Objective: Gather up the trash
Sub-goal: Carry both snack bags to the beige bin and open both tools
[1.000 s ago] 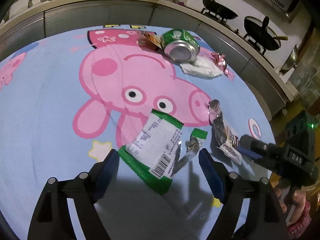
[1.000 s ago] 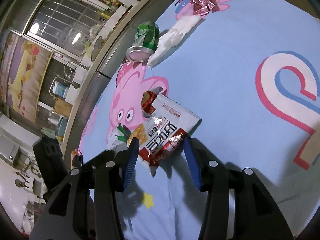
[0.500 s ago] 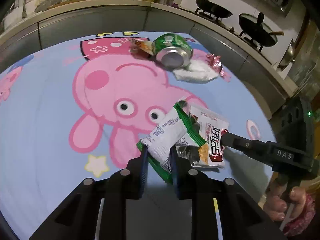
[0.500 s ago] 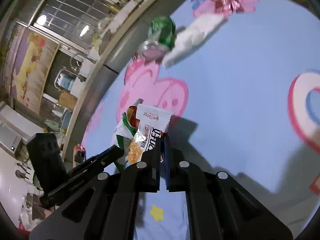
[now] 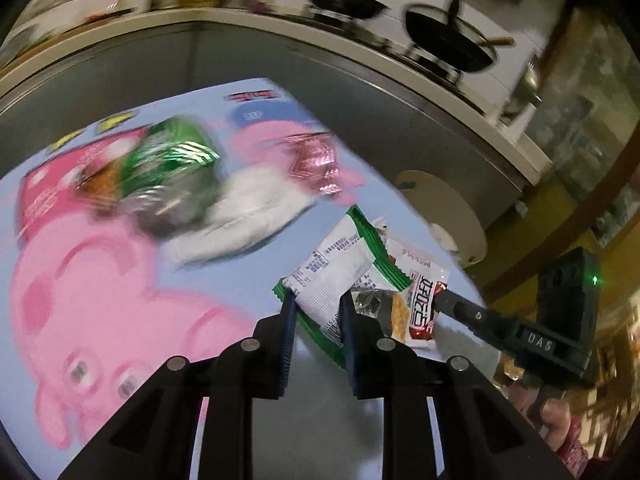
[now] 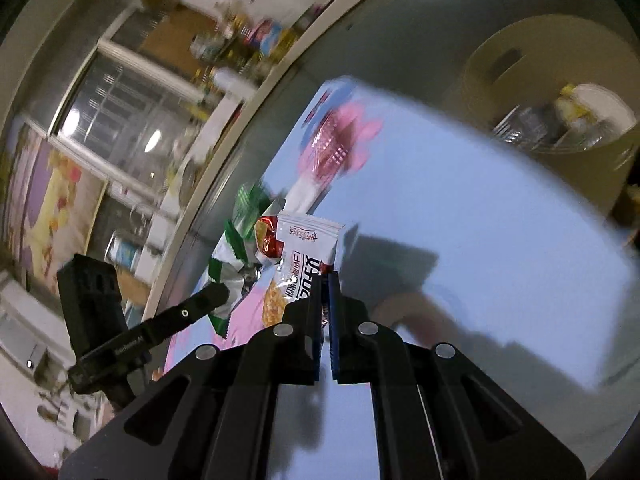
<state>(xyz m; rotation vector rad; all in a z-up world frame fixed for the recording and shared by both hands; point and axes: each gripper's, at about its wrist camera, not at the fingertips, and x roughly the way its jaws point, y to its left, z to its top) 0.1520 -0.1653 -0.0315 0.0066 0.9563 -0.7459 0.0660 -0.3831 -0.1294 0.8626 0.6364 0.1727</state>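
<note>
Green-edged wrapper [image 5: 332, 276] pinched in left gripper [image 5: 316, 300], frame centre | red-and-white packet [image 6: 304, 256] clamped in right gripper [image 6: 325, 280], jaws closed | green can [image 5: 168, 176] on blue cloth [image 5: 120, 264], upper left

A crushed can [image 5: 172, 176] lies on the desk [image 5: 224, 276] left of a crumpled tissue [image 5: 248, 216], a foil wrapper [image 5: 312, 164] behind; two snack packets [image 5: 332, 280] overlap nearer, a bin [image 5: 440, 208] beyond the edge.
</note>
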